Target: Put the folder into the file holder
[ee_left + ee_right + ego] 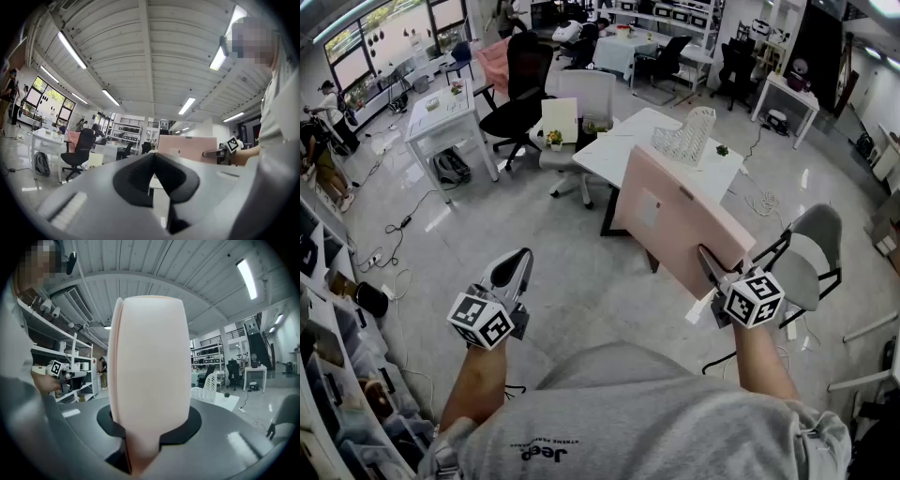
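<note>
one folder (675, 225) (pink), one file holder (684, 136)

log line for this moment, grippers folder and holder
left gripper: shut, empty | right gripper: shut on pink folder, held in air | file holder: on white table, folder not in it

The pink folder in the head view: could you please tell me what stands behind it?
A white table carrying the lattice file holder and a small plant. The folder covers the table's near side.
</note>
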